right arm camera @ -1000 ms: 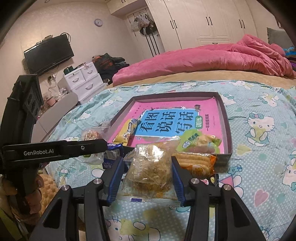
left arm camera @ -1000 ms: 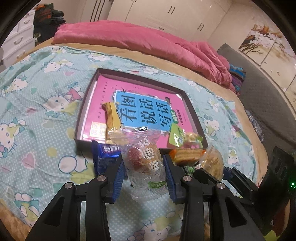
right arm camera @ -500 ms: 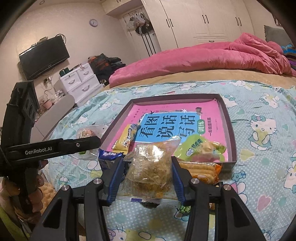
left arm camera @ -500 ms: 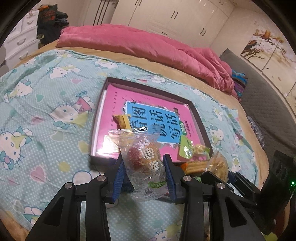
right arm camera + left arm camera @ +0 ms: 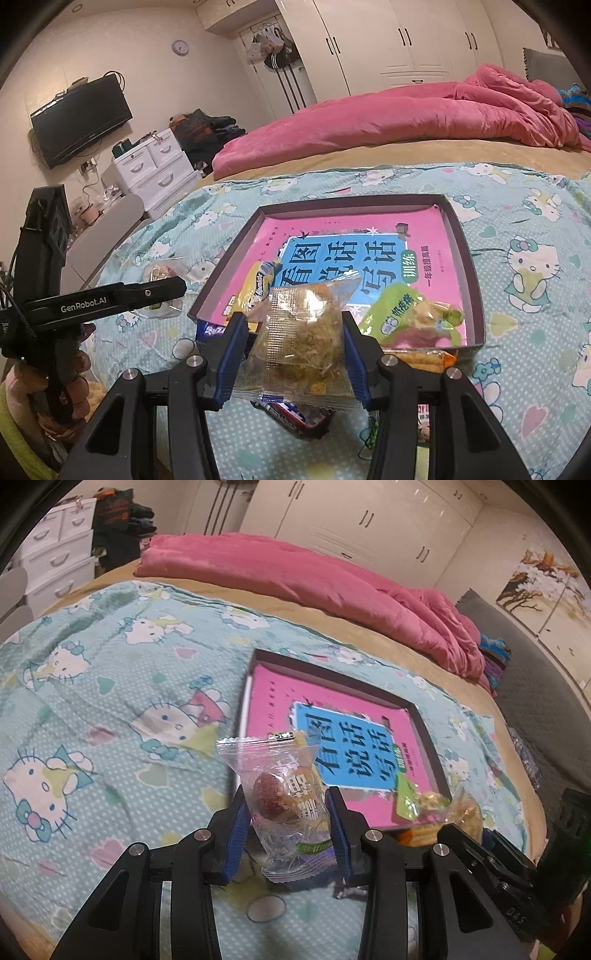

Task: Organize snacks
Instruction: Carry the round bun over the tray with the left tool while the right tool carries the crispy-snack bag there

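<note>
Grippers clenching one clear snack packet each, left gripper [image 5: 284, 816] on a jujube packet [image 5: 286, 794], right gripper [image 5: 295, 347] on a floss-cake packet [image 5: 303, 339], hovering with the box tray [image 5: 463, 236] lying at twelve o'clock, nearer the right.

Left wrist cam sits just behind the left gripper [image 5: 289, 819], looking fwd and down across the bed [image 5: 110, 709] from its near edge, w/ the tray [image 5: 424, 720] right of centre and close, pink duvet and wardrobes beyond. Right wrist cam sits behind the right gripper [image 5: 295, 343], also tilted down, facing the tray's [image 5: 469, 266] near edge almost head-on, TV wall at left. Both share the tray, the bed's far edge, and each catches the other gripper at frame edge.
</note>
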Available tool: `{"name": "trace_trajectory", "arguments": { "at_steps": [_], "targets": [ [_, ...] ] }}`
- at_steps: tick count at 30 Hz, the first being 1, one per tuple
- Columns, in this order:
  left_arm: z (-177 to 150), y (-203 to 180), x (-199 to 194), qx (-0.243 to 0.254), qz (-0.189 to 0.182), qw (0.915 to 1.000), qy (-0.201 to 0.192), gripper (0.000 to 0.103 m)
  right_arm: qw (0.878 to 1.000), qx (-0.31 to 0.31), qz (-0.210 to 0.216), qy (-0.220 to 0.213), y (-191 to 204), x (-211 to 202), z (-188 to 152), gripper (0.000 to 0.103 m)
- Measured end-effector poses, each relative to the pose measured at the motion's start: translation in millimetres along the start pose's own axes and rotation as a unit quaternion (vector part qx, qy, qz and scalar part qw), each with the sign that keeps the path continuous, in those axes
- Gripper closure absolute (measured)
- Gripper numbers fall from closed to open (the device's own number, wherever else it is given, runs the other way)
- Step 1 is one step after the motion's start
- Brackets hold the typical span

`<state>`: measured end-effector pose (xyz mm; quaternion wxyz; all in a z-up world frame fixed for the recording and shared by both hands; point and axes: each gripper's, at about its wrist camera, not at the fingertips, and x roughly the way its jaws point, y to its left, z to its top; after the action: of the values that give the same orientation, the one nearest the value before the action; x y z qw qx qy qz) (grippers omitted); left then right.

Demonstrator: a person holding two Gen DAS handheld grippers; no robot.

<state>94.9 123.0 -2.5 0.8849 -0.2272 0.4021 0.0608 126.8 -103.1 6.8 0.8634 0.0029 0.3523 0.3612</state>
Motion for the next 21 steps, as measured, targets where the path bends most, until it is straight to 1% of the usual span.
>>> {"name": "trace_trajectory", "arguments": {
  "at_steps": [7, 17, 21],
  "targets": [
    [12, 11, 8, -0.011, -0.003, 0.9999, -0.005, 0.061, 1.000, 0.005, -0.003, 0.001, 1, 9, 6, 0.053],
    [16, 6, 36, 0.001, -0.010, 0.9999, 0.010, 0.061, 1.000, 0.016, -0.010, 0.003, 0, 20, 13, 0.053],
    [15, 7, 48, 0.010, -0.005, 0.9998, 0.015, 0.061, 1.000, 0.020, -0.011, 0.003, 1, 23, 16, 0.053]
  ]
}}
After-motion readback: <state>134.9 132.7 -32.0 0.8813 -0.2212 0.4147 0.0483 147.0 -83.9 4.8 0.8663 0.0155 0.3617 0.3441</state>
